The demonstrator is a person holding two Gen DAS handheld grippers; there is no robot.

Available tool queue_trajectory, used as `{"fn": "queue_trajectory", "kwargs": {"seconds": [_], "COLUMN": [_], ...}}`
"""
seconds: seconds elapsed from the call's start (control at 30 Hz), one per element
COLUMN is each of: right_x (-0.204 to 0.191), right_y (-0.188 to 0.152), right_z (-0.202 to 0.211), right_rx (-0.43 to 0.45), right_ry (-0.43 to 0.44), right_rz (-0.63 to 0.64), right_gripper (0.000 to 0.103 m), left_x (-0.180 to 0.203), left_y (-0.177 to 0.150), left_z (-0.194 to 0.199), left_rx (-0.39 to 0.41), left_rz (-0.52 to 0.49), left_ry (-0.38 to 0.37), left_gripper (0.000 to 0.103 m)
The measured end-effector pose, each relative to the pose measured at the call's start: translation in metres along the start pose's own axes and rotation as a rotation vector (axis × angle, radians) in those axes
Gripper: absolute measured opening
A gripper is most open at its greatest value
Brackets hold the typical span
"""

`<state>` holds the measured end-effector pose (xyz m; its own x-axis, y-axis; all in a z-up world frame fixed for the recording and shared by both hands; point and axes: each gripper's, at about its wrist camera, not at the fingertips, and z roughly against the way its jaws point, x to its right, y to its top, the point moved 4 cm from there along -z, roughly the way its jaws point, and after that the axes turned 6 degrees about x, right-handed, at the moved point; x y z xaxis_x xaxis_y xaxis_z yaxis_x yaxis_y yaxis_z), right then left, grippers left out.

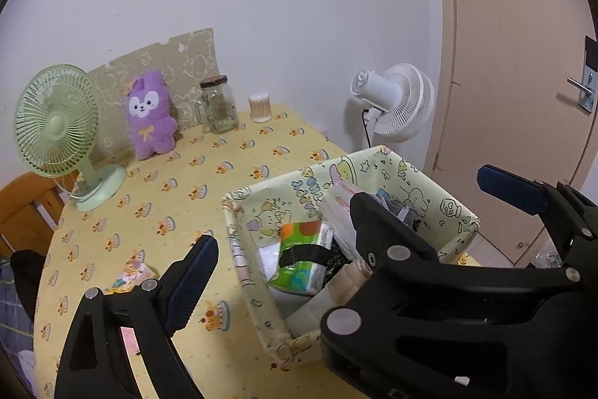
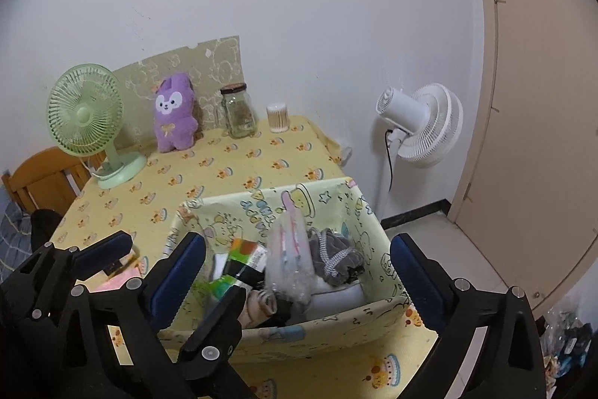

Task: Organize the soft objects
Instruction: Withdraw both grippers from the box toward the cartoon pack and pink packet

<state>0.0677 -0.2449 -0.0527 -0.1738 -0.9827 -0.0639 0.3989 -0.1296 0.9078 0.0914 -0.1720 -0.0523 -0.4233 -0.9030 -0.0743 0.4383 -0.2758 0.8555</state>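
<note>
A fabric storage box (image 1: 258, 290) (image 2: 336, 324) with a cartoon print sits on the yellow tablecloth. It holds a green tissue pack (image 1: 301, 258) (image 2: 231, 275), a grey cloth with cord trim (image 2: 338, 258), a clear plastic bag (image 2: 289, 262) and other soft items. A purple plush toy (image 1: 149, 114) (image 2: 175, 118) stands at the back against the wall. My left gripper (image 1: 347, 223) is open and empty, its jaws spanning the box. My right gripper (image 2: 297, 272) is open and empty over the box. The left gripper also shows in the right wrist view (image 2: 175, 290), open.
A green desk fan (image 1: 61, 129) (image 2: 91, 122), a glass jar (image 1: 218, 103) (image 2: 238, 111) and a cotton swab tub (image 1: 260, 107) (image 2: 277, 117) stand along the back. A white floor fan (image 1: 396, 101) (image 2: 422, 124) and a door (image 1: 523, 62) are right. A wooden chair (image 2: 45, 174) is left.
</note>
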Motion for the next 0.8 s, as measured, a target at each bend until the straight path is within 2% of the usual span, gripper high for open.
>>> {"fn": "queue_trajectory", "kwargs": {"seconds": [0.23,0.8], "right_x": [-0.016,-0.062], "right_y": [0.005,0.01], "right_z": [0.015,0.048], "right_rx": [0.02,0.05], "right_ry": [0.005,0.086], "right_rz": [0.027,0.063], "right_gripper": [0.102,0.102], "left_x": [-0.013,-0.051], "left_y": [0.001,-0.006], "left_z": [0.017,0.063], "left_rx": [0.024,0.079], "left_rz": [0.022,0.07], "left_ry": [0.015,0.069], "left_gripper": [0.096,0.1]}}
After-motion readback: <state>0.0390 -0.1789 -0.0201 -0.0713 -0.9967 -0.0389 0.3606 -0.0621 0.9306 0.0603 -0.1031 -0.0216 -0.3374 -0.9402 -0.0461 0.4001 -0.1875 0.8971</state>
